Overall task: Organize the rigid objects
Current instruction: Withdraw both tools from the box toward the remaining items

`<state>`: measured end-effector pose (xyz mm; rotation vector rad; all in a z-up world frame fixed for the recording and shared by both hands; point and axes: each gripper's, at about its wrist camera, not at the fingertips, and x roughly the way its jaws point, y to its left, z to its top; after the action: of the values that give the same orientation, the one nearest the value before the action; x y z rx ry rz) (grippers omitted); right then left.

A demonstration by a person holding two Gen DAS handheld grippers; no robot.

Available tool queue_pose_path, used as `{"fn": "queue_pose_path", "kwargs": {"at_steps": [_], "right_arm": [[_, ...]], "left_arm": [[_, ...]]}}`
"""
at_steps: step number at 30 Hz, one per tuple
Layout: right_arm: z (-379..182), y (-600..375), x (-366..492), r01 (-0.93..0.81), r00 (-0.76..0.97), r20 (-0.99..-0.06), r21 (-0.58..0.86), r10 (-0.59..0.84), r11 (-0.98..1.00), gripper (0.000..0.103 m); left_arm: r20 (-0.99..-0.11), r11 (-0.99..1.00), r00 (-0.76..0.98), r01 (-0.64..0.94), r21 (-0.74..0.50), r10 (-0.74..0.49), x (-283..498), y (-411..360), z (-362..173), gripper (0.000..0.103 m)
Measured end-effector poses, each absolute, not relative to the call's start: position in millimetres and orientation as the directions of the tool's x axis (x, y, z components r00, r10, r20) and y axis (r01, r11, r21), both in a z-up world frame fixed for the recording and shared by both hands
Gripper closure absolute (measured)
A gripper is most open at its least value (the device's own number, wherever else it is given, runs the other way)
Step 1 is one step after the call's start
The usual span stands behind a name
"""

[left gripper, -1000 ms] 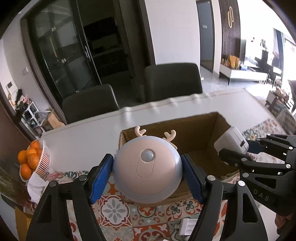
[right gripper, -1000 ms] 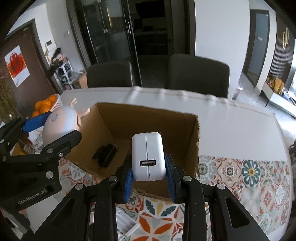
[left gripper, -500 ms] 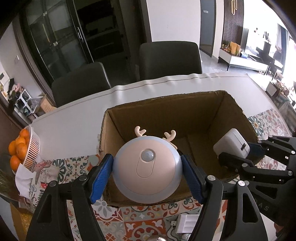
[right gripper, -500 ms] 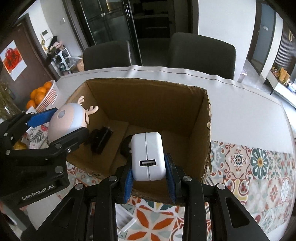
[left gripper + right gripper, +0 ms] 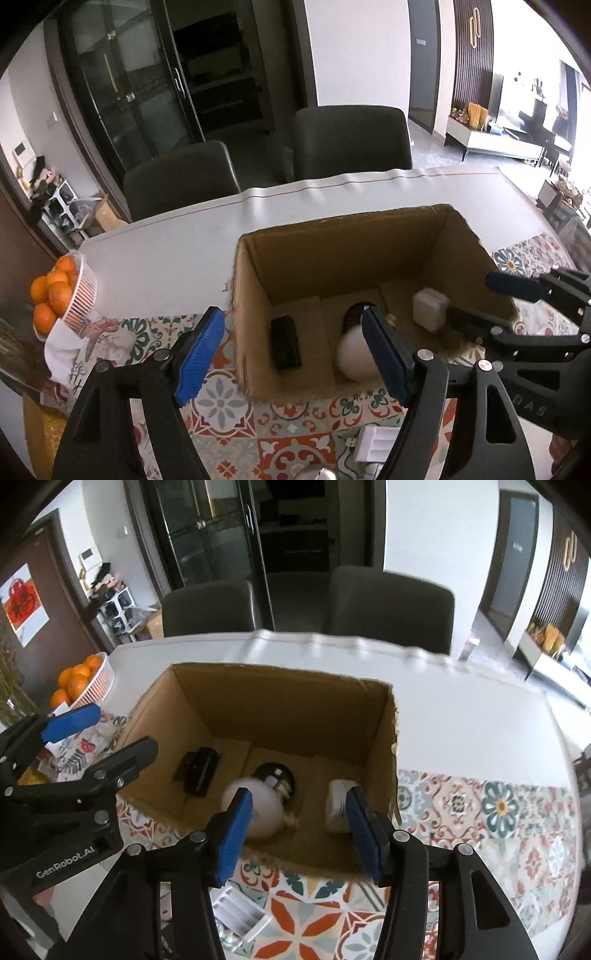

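An open cardboard box [image 5: 255, 314] [image 5: 384, 746] stands on the table below both grippers. My left gripper [image 5: 291, 354] [image 5: 99, 738] hangs over its near left wall, jaws opening, nothing between the blue pads. My right gripper [image 5: 299, 834] [image 5: 491, 302] is over the near right wall, jaws also opening and empty. The round pink deer toy [image 5: 352, 356] [image 5: 258, 808] lies blurred on the box floor. Close to the right wall, the white charger [image 5: 428, 314] [image 5: 338, 805] is blurred too. A black block [image 5: 284, 343] [image 5: 199, 768] and a black round item [image 5: 275, 771] also lie inside.
A white basket of oranges [image 5: 55, 295] [image 5: 79, 683] sits at the table's left edge. A white plastic holder [image 5: 373, 443] [image 5: 240, 912] lies on the patterned cloth [image 5: 498, 812] in front of the box. Two dark chairs [image 5: 351, 140] stand behind the table.
Both grippers let go. The deer toy left the left jaws and the charger left the right jaws; both now sit inside the box. The right jaws spread wide.
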<state>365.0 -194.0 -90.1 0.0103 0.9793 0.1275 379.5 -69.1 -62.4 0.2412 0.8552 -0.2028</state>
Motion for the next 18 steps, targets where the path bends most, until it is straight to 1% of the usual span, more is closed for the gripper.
{"fn": "queue_pose_path", "kwargs": {"at_steps": [2, 7, 10, 18], "right_arm": [[-82, -191, 357, -0.1, 0.579, -0.811, 0.038, 0.089, 0.994, 0.044], [-67, -185, 336, -0.081, 0.624, -0.779, 0.017, 0.064, 0.997, 0.039], [-61, -181, 324, -0.08, 0.636, -0.769, 0.025, 0.071, 0.996, 0.037], [-65, -173, 300, -0.07, 0.632, -0.77, 0.055, 0.087, 0.996, 0.037]], "left_arm": [[-0.756, 0.956, 0.651, 0.262, 0.133, -0.074, 371, -64, -59, 0.022], [-0.743, 0.964, 0.666, 0.236, 0.124, -0.068, 353, -50, -51, 0.02], [-0.734, 0.966, 0.677, 0.226, 0.125, -0.063, 342, -43, -46, 0.018], [-0.725, 0.967, 0.687, 0.214, 0.142, -0.045, 313, -28, -46, 0.018]]}}
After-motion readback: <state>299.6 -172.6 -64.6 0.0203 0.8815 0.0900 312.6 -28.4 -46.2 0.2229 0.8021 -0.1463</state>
